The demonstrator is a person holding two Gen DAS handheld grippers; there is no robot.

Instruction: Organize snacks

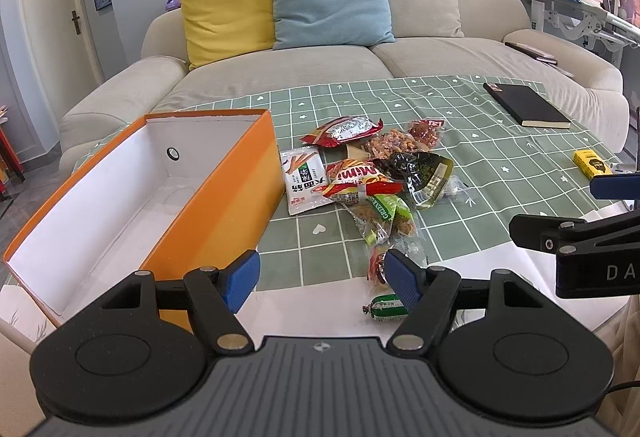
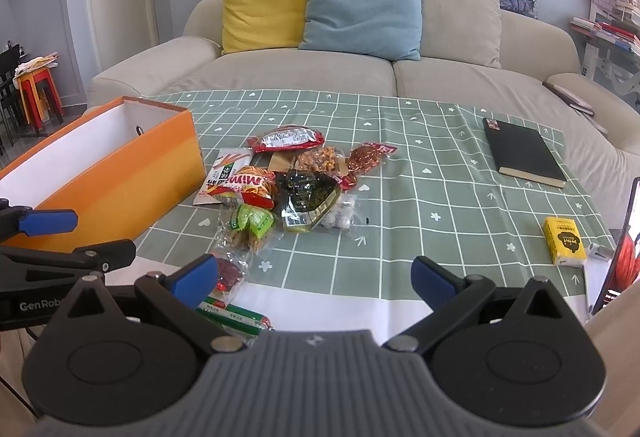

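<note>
Your left gripper (image 1: pixel 320 277) hangs released, jaws wide with nothing between them; your right gripper (image 2: pixel 316 277) is spread just as wide and also empty. Take the orange box (image 1: pixel 224 197) as your landmark. It sits open with a white inside, and nothing shows in the part you can see.

The snacks (image 1: pixel 372 173) lie heaped just right of the box on the green checked cloth (image 1: pixel 500 165). The white packet (image 1: pixel 304 181) is nearest its wall. Right of that lies a red bag (image 1: pixel 356 181) reading "Mimi", with a clear pack (image 1: pixel 384 217) labelled "GREEN" on the near side. A green sausage (image 1: pixel 384 307) lies nearest you, by your left gripper's right finger.

Well right of the box, a black book (image 1: pixel 524 105) rests at the far side of the cloth. A small yellow carton (image 1: pixel 592 163) lies nearer, its print too small to read. Beyond the box stands a sofa (image 1: pixel 400 61) with yellow, blue and beige cushions. Nothing stands between the heap and the box.
</note>
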